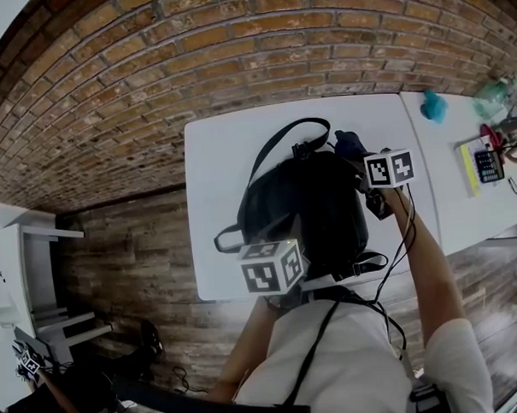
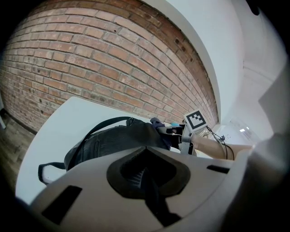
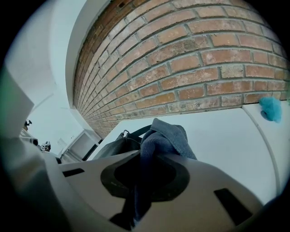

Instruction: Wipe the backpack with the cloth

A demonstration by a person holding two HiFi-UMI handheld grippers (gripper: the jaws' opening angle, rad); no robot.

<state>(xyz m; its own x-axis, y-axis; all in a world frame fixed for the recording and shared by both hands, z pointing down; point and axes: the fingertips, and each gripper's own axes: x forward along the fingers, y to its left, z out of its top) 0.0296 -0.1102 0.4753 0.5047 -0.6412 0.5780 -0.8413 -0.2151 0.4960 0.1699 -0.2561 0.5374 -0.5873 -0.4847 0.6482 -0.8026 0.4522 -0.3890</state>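
A black backpack [image 1: 305, 204] lies on the white table [image 1: 226, 160], its shoulder straps trailing toward the wall and the left. My right gripper [image 1: 360, 158] is at the bag's far right corner, shut on a dark blue-grey cloth [image 1: 350, 143] that rests against the bag. The right gripper view shows the cloth [image 3: 165, 136] bunched in the right gripper [image 3: 142, 174], with the backpack [image 3: 115, 147] behind it. My left gripper [image 1: 297, 261] sits at the bag's near edge. In the left gripper view, the left gripper [image 2: 145, 174] looks shut on a dark strip of the backpack [image 2: 113, 142].
A second white table [image 1: 451, 201] adjoins on the right, holding a teal object [image 1: 434, 106], a calculator [image 1: 488, 166] and small items. A brick wall [image 1: 235, 57] runs behind. A white shelf unit [image 1: 39, 279] stands on the wooden floor at left.
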